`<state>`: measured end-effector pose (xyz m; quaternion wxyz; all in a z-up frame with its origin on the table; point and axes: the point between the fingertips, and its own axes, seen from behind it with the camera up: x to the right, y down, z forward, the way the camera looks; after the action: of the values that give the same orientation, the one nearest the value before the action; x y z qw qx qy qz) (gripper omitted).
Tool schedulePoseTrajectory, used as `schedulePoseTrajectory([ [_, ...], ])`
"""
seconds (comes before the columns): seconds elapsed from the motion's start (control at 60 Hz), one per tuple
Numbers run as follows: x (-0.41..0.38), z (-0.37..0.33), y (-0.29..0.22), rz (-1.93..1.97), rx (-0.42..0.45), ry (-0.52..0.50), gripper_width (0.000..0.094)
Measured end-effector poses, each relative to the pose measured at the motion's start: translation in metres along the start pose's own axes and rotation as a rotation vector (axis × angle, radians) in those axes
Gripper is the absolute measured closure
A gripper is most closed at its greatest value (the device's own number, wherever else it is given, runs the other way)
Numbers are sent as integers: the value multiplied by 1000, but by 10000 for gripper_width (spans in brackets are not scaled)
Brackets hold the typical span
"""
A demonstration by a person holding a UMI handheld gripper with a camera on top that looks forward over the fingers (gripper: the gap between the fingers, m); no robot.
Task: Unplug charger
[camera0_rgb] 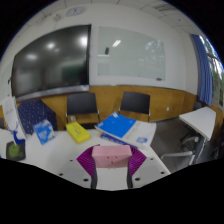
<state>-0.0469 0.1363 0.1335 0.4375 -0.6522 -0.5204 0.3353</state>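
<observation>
Between the two fingers of the tool point(110, 165), a small pink block-shaped object point(110, 155) is seen, though whether it is the charger, and whether it is gripped or the fingers stand apart, cannot be told. Beyond it, a white tabletop point(60, 150) carrying a blue folder point(118, 125) and a yellow box point(78, 132) is shown. No socket or cable is visible, so progress on the unplugging cannot be judged.

A whiteboard point(128, 52) and dark screen point(50, 60) hang above black chairs point(82, 104) behind a white table point(70, 150).
</observation>
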Motion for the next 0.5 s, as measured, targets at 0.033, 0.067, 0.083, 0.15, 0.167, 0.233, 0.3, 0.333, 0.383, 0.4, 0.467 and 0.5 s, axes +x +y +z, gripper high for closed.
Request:
schedulePoseTrajectory([
  [0.033, 10, 5, 17, -11, -36, 10, 532],
  [0.067, 17, 6, 38, -11, -64, 18, 529],
  [0.083, 20, 9, 45, -14, -76, 21, 529],
  [0.15, 28, 22, 80, -41, -152, 20, 496],
  [0.167, 30, 25, 89, -46, -170, 20, 488],
  [0.233, 36, 34, 117, -49, -231, 23, 457],
  [0.3, 41, 42, 139, -61, -285, 21, 402],
  [0.333, 39, 42, 145, -63, -307, 13, 369],
  [0.383, 40, 46, 142, -61, -293, 6, 345],
  [0.4, 40, 46, 143, -64, -301, 5, 310],
  [0.467, 43, 42, 143, -65, -329, 16, 114],
  [0.5, 43, 37, 137, -58, -324, 12, 104],
])
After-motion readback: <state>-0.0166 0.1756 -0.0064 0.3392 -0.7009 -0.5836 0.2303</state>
